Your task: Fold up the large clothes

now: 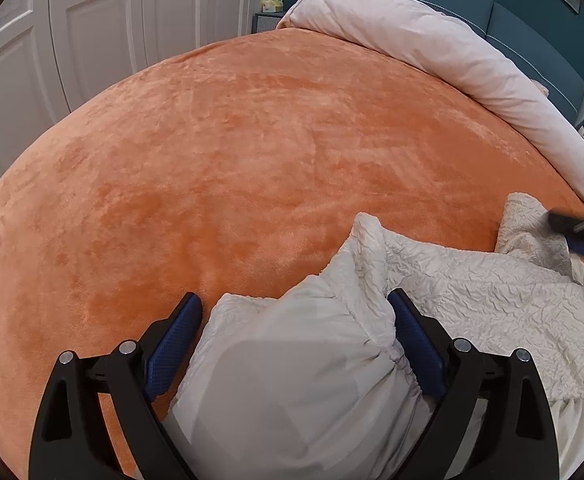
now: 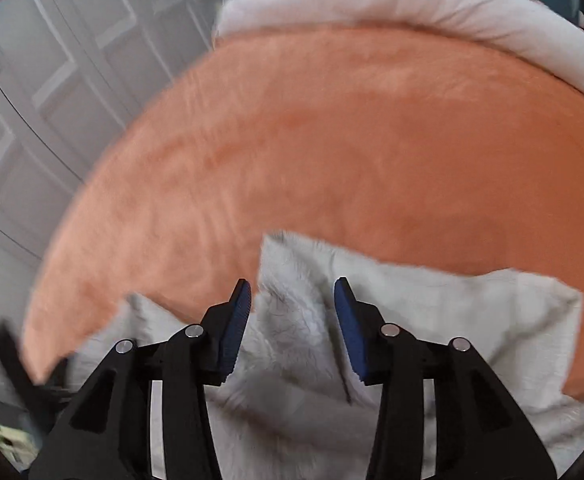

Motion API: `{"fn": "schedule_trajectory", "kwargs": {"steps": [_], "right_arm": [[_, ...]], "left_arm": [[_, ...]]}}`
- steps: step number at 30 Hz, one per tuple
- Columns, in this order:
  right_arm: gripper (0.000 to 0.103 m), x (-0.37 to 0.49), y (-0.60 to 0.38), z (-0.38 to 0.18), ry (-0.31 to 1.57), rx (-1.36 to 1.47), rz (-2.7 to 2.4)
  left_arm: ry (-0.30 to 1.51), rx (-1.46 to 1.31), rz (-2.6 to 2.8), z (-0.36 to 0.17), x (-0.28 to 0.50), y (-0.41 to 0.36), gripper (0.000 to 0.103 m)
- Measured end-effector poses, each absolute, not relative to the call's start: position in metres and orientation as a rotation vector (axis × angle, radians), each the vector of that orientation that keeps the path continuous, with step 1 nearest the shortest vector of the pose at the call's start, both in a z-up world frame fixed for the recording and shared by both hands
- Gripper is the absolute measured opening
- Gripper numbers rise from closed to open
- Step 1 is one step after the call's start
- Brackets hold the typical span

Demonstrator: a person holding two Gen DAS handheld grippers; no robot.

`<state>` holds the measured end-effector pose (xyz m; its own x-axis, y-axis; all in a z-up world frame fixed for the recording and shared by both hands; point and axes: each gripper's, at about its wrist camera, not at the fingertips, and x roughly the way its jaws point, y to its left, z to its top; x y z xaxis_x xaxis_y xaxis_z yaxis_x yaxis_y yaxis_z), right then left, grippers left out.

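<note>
White crinkled garment [image 1: 471,300] lies bunched at the near edge of the bed, on the orange plush blanket [image 1: 232,152]. One gathered, elastic-edged part of it humps up right in front of you, the rest spreads off to the right.

Your left tool [image 1: 295,312] has its jaws spread wide, straddling that humped part; blue pads [image 1: 174,344] stand clear of the cloth on the left side, right pad just beside a fold, no squeeze visible.

Your right tool [image 2: 292,300] is partly open over the garment's right portion, a ridge of cloth rising between the pads without being pinched; that view is motion-blurred. It also shows as a dark blur at the right edge of the left view.

Beyond: pale rolled duvet [image 1: 431,40] along the far side of the bed, teal headboard [image 1: 531,40] behind it, white panelled wardrobe doors [image 1: 52,40] to the left.
</note>
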<state>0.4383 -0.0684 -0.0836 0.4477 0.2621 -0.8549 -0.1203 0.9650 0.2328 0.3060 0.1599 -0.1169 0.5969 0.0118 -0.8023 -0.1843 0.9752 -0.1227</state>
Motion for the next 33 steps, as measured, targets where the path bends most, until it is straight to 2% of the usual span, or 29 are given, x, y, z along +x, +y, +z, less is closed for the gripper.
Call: {"fn": "schedule_trajectory", "kwargs": {"steps": [2,3,6,9,12,16,18,23,24,26,29,33], "right_arm": [[0.008,0.441,-0.070,-0.087,1.093,0.135,0.229],[0.005,0.440,-0.080,-0.080,1.060,0.183,0.237],[0.005,0.437,-0.106,-0.084,1.015,0.353,0.233],[0.007,0.448,-0.106,-0.114,1.101,0.366,0.219],[0.009,0.435,-0.116,-0.081,1.032,0.426,0.266],[0.013,0.380,-0.135,-0.045,0.880,0.268,0.189],[0.013,0.366,-0.160,-0.042,0.871,0.280,0.122],[0.010,0.360,-0.205,-0.074,0.968,0.317,0.042],[0.004,0.367,-0.209,-0.088,1.009,0.310,0.020],[0.001,0.378,-0.218,-0.102,1.030,0.376,0.004],[0.007,0.359,-0.222,-0.074,0.922,0.386,-0.033],[0.007,0.298,-0.201,-0.044,0.851,0.359,0.037]], "left_arm": [[0.927,-0.199,0.116,-0.117,0.306,0.159,0.093],[0.926,-0.199,0.116,-0.116,0.307,0.160,0.093],[0.922,-0.197,0.117,-0.118,0.308,0.159,0.094],[0.928,-0.184,0.125,-0.120,0.309,0.158,0.094],[0.925,-0.190,0.121,-0.120,0.308,0.159,0.094],[0.927,-0.191,0.119,-0.121,0.308,0.160,0.094],[0.927,-0.190,0.120,-0.121,0.308,0.160,0.094],[0.930,-0.187,0.122,-0.121,0.308,0.160,0.094],[0.931,-0.186,0.124,-0.121,0.308,0.160,0.094],[0.934,-0.182,0.128,-0.121,0.308,0.159,0.095],[0.934,-0.180,0.128,-0.121,0.308,0.159,0.095],[0.935,-0.179,0.129,-0.120,0.308,0.159,0.095]]}}
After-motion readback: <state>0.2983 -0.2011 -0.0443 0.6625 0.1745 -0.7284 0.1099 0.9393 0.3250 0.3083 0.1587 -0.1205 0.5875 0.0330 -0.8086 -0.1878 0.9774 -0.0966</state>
